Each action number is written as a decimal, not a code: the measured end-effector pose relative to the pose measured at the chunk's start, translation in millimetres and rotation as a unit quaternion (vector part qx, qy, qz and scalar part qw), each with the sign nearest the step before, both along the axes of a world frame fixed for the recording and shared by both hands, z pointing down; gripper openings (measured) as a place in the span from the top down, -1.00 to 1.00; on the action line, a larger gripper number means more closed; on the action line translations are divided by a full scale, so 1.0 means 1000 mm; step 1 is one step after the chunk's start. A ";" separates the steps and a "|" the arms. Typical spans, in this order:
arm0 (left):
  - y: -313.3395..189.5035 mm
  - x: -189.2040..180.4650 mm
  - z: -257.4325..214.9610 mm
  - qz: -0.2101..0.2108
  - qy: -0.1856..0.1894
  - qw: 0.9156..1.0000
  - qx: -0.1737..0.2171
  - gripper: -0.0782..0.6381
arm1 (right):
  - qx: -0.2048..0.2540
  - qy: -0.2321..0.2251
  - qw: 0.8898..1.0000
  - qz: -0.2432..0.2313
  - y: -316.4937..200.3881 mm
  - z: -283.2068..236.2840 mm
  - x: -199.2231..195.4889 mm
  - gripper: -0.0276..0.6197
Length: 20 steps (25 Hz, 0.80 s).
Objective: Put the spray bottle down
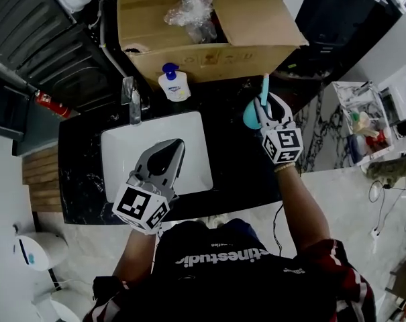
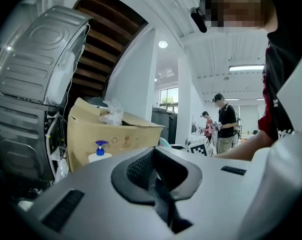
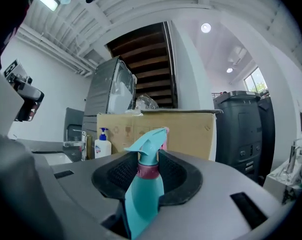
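A teal spray bottle (image 1: 250, 115) with a pink collar stands upright between the jaws of my right gripper (image 1: 264, 103), above the black counter (image 1: 233, 154) to the right of the sink. In the right gripper view the bottle (image 3: 143, 190) fills the gap of that gripper (image 3: 149, 170), and the pads press on its neck and body. My left gripper (image 1: 174, 146) hovers over the white sink (image 1: 122, 154) and points toward the back. Its jaws meet with nothing between them in the left gripper view (image 2: 158, 180).
A white soap pump bottle (image 1: 174, 83) stands behind the sink beside a chrome faucet (image 1: 130, 99). A large cardboard box (image 1: 203, 20) with crumpled plastic sits at the counter's back. A grey appliance is at the left, and a wire rack (image 1: 361, 123) at the right.
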<state>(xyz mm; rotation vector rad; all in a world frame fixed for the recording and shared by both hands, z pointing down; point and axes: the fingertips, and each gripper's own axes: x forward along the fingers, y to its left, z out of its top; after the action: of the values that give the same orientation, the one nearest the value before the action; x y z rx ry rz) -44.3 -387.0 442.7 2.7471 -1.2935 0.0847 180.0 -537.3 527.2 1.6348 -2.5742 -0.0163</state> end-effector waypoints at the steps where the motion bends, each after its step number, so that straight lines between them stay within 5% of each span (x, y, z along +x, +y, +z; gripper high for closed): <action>1: -0.003 -0.001 0.002 0.000 -0.001 1.000 -0.003 0.74 | -0.001 -0.001 1.000 0.002 -0.004 0.006 -0.003 0.45; 11: -0.019 -0.012 0.011 -0.002 -0.003 1.000 -0.012 0.74 | 0.015 0.012 1.000 0.002 0.002 0.018 -0.011 0.45; 20: -0.003 -0.008 0.000 -0.008 -0.005 1.000 -0.002 0.74 | -0.008 0.008 1.000 -0.013 0.018 0.020 -0.009 0.18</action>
<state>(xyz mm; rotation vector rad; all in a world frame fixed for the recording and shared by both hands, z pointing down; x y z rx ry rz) -52.2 -390.0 443.1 2.7355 -1.3173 0.1003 171.3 -519.2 547.0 1.5882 -2.5773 -0.0103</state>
